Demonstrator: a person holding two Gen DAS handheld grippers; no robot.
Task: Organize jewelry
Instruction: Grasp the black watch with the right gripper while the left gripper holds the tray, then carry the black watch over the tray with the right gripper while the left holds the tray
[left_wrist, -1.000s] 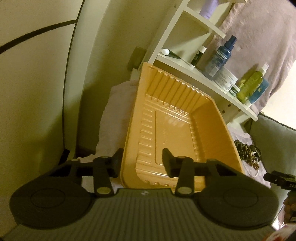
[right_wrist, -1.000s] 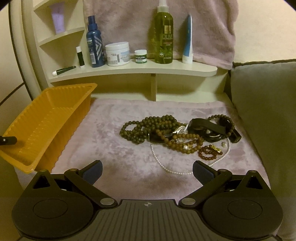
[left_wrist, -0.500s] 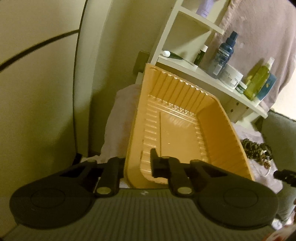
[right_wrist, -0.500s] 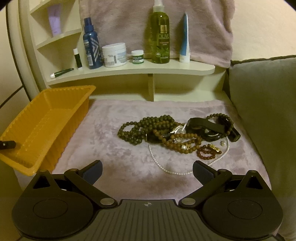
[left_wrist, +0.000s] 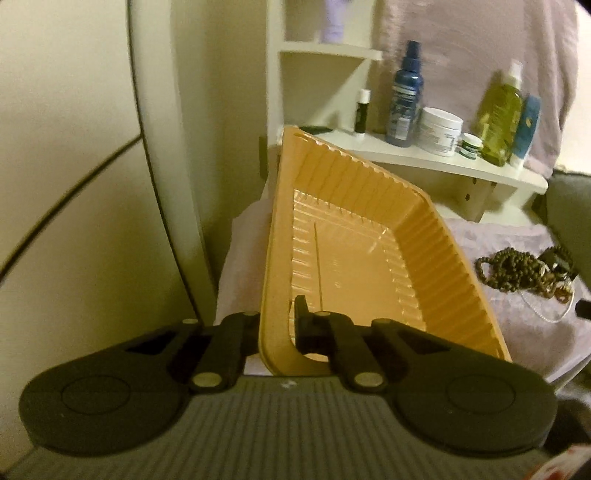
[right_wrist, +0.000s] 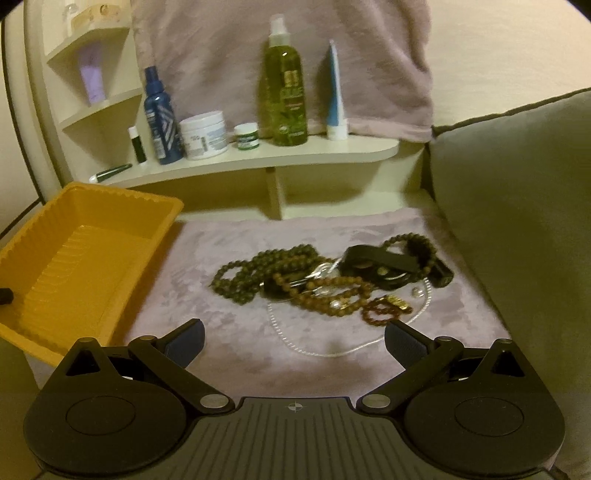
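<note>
My left gripper (left_wrist: 279, 325) is shut on the near rim of the orange plastic tray (left_wrist: 354, 258), which hangs tilted and empty over the left end of the mauve cloth. From the right wrist the tray (right_wrist: 74, 266) shows at the left with one black fingertip (right_wrist: 5, 296) on its near edge. A pile of jewelry (right_wrist: 325, 280) lies mid-cloth: dark bead strands, a brown bead strand, a black band, a small red bracelet and a white pearl strand. The same jewelry pile (left_wrist: 524, 273) appears at the right of the left wrist view. My right gripper (right_wrist: 293, 338) hangs open just in front of the pile, holding nothing.
A white corner shelf (right_wrist: 258, 158) behind the cloth carries a blue bottle (right_wrist: 159, 118), a white jar (right_wrist: 203, 134), a green bottle (right_wrist: 286, 88) and a tube (right_wrist: 336, 96). A grey cushion (right_wrist: 517, 203) borders the cloth on the right; a towel (right_wrist: 277, 44) hangs behind.
My left gripper closed on the tray's near rim and lifted it, turning it toward the jewelry. My right gripper edged slightly closer to the pile and stayed open.
</note>
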